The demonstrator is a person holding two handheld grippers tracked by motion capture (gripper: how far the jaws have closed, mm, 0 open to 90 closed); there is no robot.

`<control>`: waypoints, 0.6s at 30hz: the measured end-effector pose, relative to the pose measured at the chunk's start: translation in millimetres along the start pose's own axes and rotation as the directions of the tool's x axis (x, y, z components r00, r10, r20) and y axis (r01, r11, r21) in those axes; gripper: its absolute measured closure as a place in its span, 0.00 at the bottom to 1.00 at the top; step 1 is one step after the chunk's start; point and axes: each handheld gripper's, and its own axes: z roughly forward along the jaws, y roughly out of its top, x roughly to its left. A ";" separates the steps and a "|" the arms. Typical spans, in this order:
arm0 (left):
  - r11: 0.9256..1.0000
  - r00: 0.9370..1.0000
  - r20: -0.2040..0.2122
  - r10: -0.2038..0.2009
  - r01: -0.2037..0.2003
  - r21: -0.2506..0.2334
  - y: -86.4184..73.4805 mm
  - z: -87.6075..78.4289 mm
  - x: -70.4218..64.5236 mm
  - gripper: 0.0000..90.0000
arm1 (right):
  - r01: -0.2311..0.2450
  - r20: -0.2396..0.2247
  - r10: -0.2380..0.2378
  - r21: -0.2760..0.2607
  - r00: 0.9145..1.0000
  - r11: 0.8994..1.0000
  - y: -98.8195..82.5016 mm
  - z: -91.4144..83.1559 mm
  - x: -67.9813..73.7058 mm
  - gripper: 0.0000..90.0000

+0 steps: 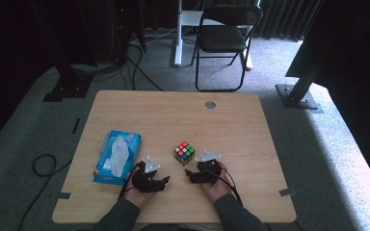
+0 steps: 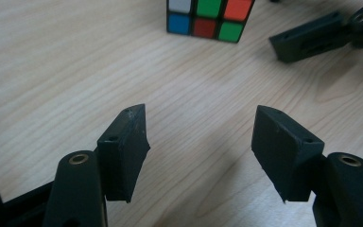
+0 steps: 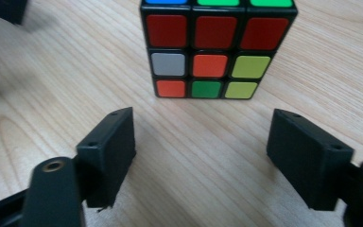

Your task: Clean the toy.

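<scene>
A scrambled puzzle cube (image 1: 184,153) stands on the wooden table (image 1: 173,115), a little right of its middle near the front. In the right gripper view the cube (image 3: 212,52) sits just ahead of my right gripper (image 3: 201,142), whose jaws stand wide apart with bare wood between them. My left gripper (image 2: 201,137) is open too, over bare wood, with the cube (image 2: 210,19) farther off and one jaw of the right gripper (image 2: 312,40) at the upper right. In the high view the left gripper (image 1: 166,180) lies left of the right gripper (image 1: 189,177), both in a person's hands.
A blue pack of wet wipes (image 1: 117,157) lies at the front left of the table. A round cable hole (image 1: 210,104) is near the far edge. A folding chair (image 1: 224,38) stands on the carpet beyond the table, with cables on the floor at left.
</scene>
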 end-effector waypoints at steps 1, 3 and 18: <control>1.000 1.000 -0.002 0.001 -0.001 -0.006 0.9 -2.2 -0.4 0.41 | -0.001 0.000 0.001 0.000 1.000 1.000 0.0 0.0 0.0 0.26; 1.000 1.000 -0.004 0.002 -0.002 -0.016 2.3 -6.3 -1.4 0.41 | -0.002 0.003 0.002 0.001 1.000 1.000 0.0 0.0 0.3 0.25; 0.999 1.000 -0.013 -0.003 0.003 -0.043 19.6 -40.1 2.3 0.44 | -0.003 0.008 0.003 0.000 1.000 1.000 -0.2 0.0 0.6 0.25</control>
